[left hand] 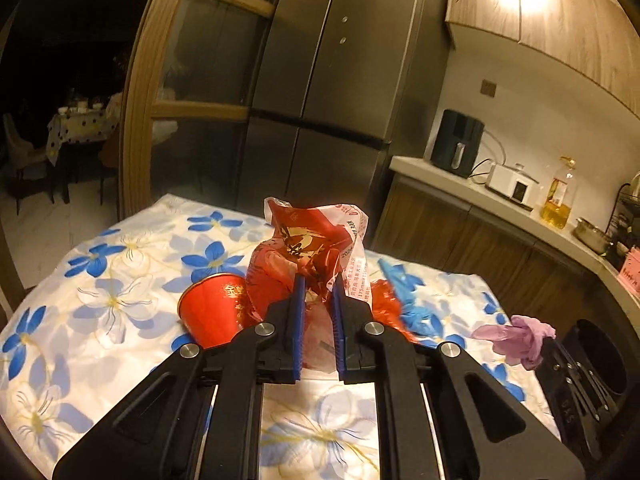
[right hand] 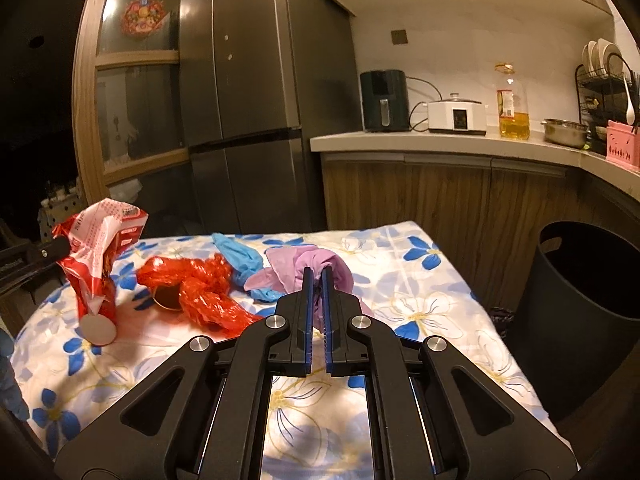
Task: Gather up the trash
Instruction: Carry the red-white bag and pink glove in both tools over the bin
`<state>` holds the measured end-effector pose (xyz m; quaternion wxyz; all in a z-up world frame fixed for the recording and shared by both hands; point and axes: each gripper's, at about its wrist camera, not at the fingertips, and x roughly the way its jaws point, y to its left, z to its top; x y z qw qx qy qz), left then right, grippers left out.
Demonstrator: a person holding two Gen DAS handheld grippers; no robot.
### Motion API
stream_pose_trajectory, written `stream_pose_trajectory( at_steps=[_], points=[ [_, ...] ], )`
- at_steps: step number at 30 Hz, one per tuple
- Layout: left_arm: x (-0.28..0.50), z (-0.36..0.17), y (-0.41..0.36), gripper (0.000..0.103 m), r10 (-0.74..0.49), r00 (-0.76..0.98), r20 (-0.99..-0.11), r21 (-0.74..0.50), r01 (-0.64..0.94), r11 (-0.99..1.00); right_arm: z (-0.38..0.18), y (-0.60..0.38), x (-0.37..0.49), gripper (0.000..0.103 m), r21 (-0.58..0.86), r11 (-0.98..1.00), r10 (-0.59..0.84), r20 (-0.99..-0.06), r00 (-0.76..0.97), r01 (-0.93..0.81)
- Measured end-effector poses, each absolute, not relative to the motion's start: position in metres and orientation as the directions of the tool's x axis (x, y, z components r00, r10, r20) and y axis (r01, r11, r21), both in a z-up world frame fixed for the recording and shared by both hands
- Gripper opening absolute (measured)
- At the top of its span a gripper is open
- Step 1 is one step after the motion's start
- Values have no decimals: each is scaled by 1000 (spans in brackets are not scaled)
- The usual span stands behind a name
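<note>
My left gripper point(left hand: 317, 286) is shut on a red-and-white plastic snack wrapper point(left hand: 316, 240) and holds it upright over the flowered table; it also shows in the right wrist view point(right hand: 105, 236). My right gripper point(right hand: 316, 276) is shut on a crumpled purple glove point(right hand: 304, 268), which also shows in the left wrist view point(left hand: 520, 338). A red paper cup point(left hand: 212, 308) lies on its side left of the wrapper. A red plastic bag point(right hand: 200, 288) and a blue glove point(right hand: 240, 256) lie between the grippers.
A black trash bin point(right hand: 584, 304) stands on the floor right of the table point(right hand: 440, 288). Behind are a dark fridge point(right hand: 260, 100), a wooden glass door point(right hand: 132, 80) and a counter point(right hand: 440, 144) with an air fryer, cooker, oil bottle and dish rack.
</note>
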<state>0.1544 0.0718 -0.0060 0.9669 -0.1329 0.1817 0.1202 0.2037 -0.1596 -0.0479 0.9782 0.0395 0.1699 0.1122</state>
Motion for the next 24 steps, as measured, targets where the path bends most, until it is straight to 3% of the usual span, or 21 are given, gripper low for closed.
stream_pose_trajectory(
  at_steps=[11, 24],
  points=[
    [135, 10, 19, 12, 91, 935, -343, -189, -164, 968, -26, -195, 164, 4, 121, 978, 195, -261, 945, -169],
    [146, 16, -81, 12, -109, 942, -317, -147, 65, 987, -15, -266, 135, 3, 125, 992, 56, -218, 974, -29]
  ],
)
